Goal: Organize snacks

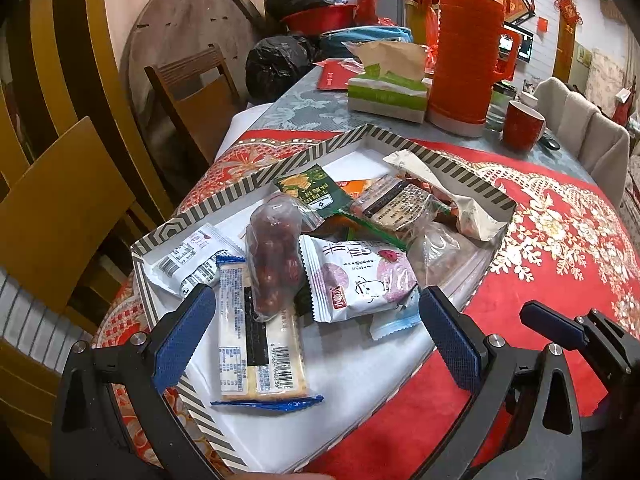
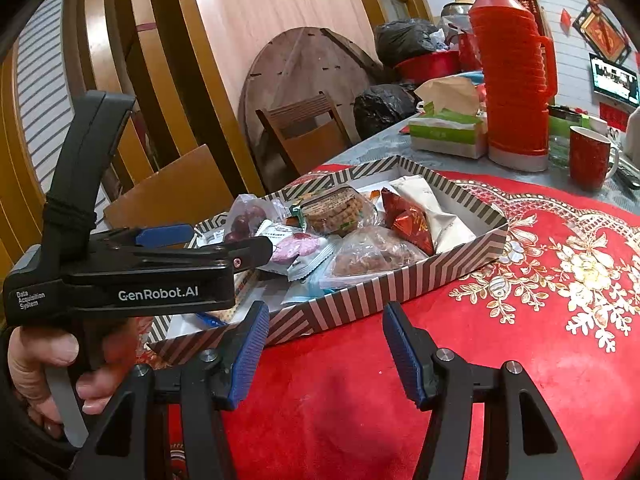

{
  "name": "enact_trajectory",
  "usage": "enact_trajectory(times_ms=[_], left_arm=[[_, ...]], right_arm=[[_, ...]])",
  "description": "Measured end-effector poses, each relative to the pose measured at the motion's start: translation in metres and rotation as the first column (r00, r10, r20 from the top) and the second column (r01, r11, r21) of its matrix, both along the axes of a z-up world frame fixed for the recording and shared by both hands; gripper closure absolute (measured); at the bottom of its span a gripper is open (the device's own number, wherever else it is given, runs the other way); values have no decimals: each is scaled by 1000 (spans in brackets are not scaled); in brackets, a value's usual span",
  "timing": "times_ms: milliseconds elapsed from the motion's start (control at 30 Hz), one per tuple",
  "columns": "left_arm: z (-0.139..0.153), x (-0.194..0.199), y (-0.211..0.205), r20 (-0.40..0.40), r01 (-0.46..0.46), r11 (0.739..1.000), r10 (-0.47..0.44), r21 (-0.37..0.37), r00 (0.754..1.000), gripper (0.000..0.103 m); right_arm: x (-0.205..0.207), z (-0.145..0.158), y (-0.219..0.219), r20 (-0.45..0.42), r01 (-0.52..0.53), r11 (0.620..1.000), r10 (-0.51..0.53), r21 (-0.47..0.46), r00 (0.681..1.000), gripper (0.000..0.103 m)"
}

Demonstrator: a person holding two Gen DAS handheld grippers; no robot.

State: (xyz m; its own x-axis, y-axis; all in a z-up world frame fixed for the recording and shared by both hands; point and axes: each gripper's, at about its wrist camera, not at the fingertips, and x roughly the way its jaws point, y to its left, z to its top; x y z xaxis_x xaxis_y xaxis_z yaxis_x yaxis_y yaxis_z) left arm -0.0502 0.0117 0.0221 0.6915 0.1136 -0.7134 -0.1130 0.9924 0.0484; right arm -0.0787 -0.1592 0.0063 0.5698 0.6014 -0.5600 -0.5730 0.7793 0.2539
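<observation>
Both claws, left (image 1: 316,328) and right (image 2: 324,356), gape wide, holding nothing.

We hold our left gripper (image 1: 316,320) with jaws spread wide and empty, our right gripper (image 2: 324,344) beside it, jaws likewise apart and empty.

Our left tool (image 1: 316,312) and right tool (image 2: 322,340) share black frames, silver screws and blue ribbed pads (image 2: 250,354). The left tool's body carries white lettering, "GenRobot.AI" and "Data Acquisition System". Our bare-skinned hand (image 2: 48,364) grips its grey trigger.
</observation>
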Motion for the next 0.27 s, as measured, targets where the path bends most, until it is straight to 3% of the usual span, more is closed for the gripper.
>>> enact_trajectory(times_ms=[267], left_arm=[[-3,1,1,8,-28,999,28,32,1000,1]], right_arm=[[2,-1,-1,-9,1,1000,-1,3,1000,46]])
